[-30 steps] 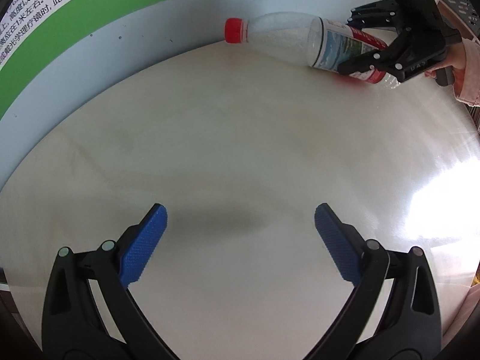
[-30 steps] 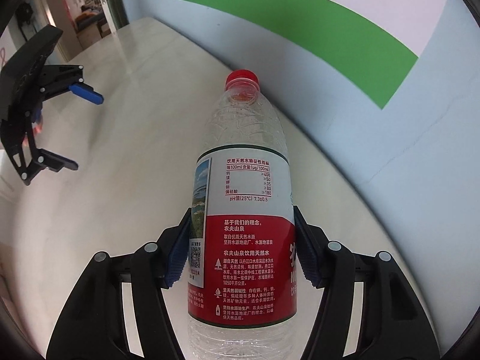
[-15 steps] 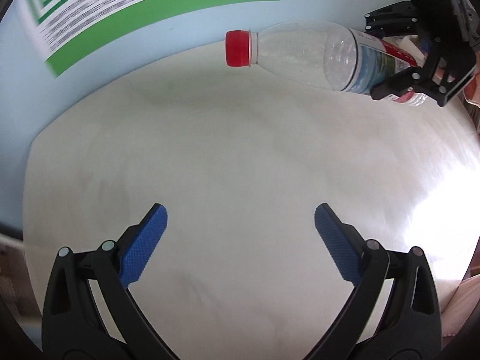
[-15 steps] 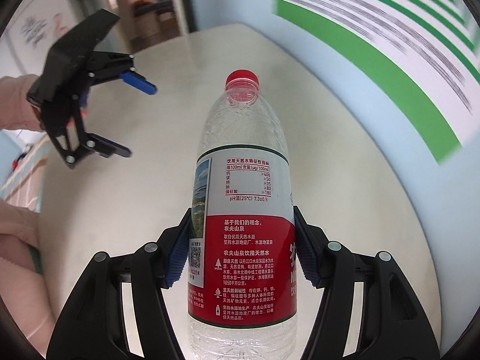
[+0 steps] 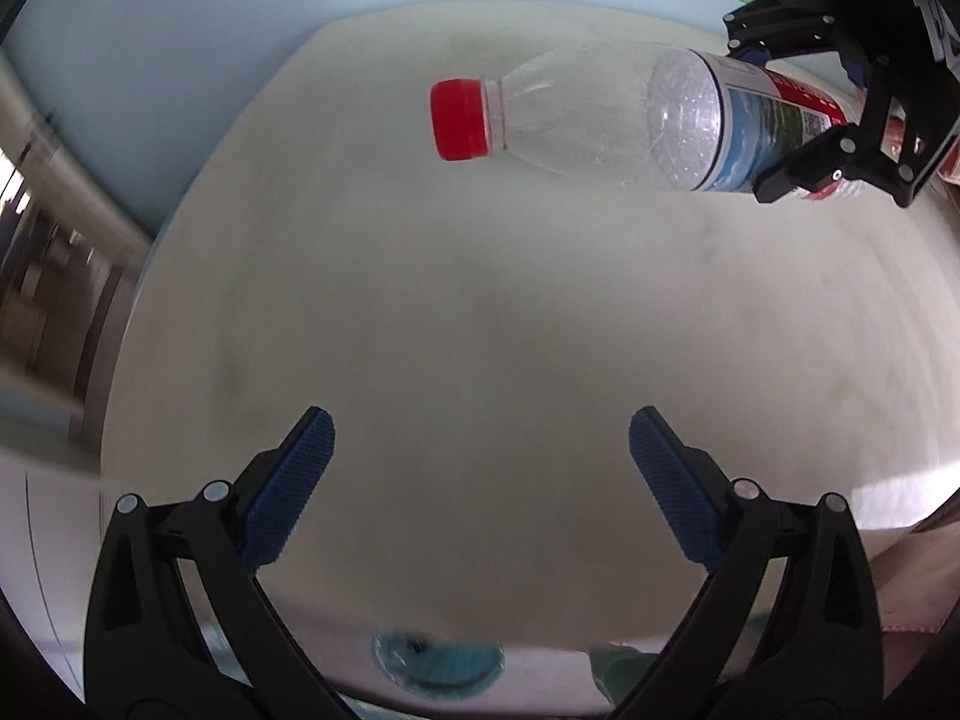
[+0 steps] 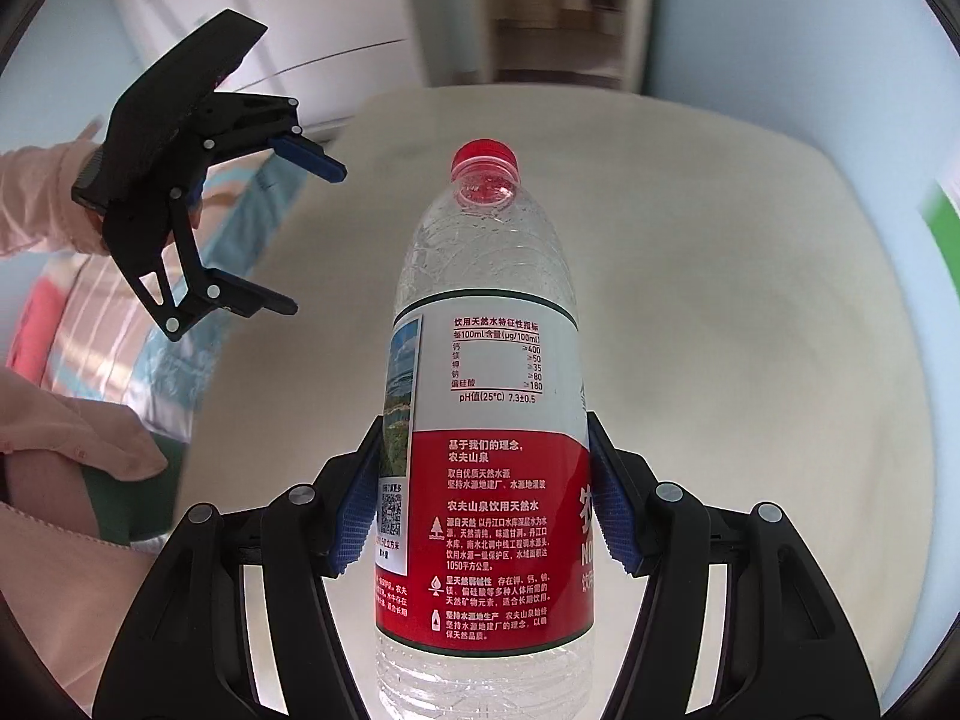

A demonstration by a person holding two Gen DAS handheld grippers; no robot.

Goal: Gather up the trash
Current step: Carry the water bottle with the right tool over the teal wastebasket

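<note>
left claw (image 5: pixel 482 441) gapes wide with nothing between its blue pads, pointing down at the pale desk (image 5: pixel 480 312). at two o'clock in that view the right claw (image 5: pixel 804 114) clamps a clear bottle (image 5: pixel 600 120) off the desk, red cap toward nine o'clock.

right wrist view: right claw (image 6: pixel 480 516) grips the bottle (image 6: pixel 486 372) at its red label, cap toward twelve o'clock; left claw (image 6: pixel 312 234) at ten o'clock, spread and empty, beyond a pink sleeve (image 6: pixel 36 198).

The clear plastic bottle with the red-and-white label (image 6: pixel 486 468) runs off the bottom edge of the right wrist view, its base unseen. A round teal object (image 5: pixel 438 663) beneath the pale desk (image 5: pixel 480 300) is too blurred to identify.
</note>
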